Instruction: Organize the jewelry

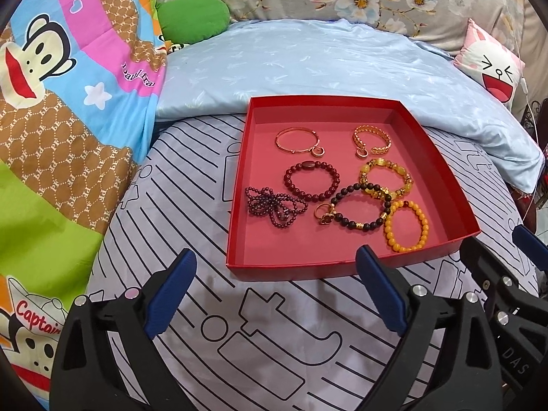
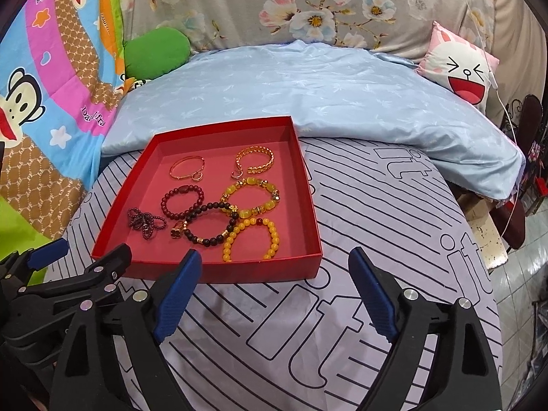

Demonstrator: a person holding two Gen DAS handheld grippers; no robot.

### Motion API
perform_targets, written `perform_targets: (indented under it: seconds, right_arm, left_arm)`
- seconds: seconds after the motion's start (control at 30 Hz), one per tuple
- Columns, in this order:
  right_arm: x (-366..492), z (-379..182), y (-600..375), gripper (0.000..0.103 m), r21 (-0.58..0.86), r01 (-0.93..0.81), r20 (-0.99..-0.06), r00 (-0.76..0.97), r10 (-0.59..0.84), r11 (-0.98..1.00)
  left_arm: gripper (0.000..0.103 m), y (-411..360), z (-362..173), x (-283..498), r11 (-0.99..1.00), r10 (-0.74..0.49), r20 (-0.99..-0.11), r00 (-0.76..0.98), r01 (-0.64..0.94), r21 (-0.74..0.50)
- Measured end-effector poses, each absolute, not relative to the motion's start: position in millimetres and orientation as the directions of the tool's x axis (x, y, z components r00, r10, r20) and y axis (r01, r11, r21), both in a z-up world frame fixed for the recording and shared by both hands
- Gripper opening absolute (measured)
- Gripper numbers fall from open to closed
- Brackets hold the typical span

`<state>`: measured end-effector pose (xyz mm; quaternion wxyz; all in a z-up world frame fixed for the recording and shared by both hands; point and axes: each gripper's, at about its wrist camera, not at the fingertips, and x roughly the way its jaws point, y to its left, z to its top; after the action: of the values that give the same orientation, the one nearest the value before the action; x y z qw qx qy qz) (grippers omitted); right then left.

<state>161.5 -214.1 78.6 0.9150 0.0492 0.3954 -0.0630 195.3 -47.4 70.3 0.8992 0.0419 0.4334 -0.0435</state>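
The red tray (image 1: 239, 185) lies flat on the striped bed sheet (image 1: 191, 226), its far edge touching the pale blue quilt (image 1: 308, 65). All the jewelry sits inside it. At 11 o'clock in the tray is a thin gold bangle (image 1: 297, 139); at 1 o'clock, a gold chain cuff (image 1: 371, 139). Near the centre lies the dark red bead bracelet (image 1: 311, 179), with a tangled purple bead strand (image 1: 274, 205) at 9 o'clock. The black bead bracelet (image 1: 363, 210) overlaps the yellow stone bracelet (image 1: 385, 178), a gold ring (image 1: 323, 213) touches its left side, and an orange bead bracelet (image 1: 406, 226) sits at 5 o'clock. The left gripper (image 1: 275, 294) and the right gripper (image 2: 274, 294) both hover short of the tray's near wall, fingers spread wide with nothing between them.
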Motion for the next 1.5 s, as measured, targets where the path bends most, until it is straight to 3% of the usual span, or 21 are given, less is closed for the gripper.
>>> perform_targets:
  seconds: [0.17,0.27,1.5]
  right_arm:
    - [159.5,76.1,-216.8,0.088,0.05,0.17,-0.737,0.671,-0.079,0.984]
    - [158.8,74.6,-220.4,0.097,0.071,0.18,-0.741,0.668,-0.069,0.981]
    - [154.9,73.1,-217.0,0.097,0.084,0.165,-0.743,0.668,-0.049,0.983]
  left_arm:
    - [0.09,-47.8,70.6,193.1,0.992,-0.04,-0.782,0.622,0.12,0.045]
    - [0.091,-46.3,71.3,193.3,0.992,-0.041,-0.781,0.624,0.12,0.044]
    - [0.091,-39.5,65.4,189.7,0.995,-0.017,-0.787,0.616,0.085,0.045]
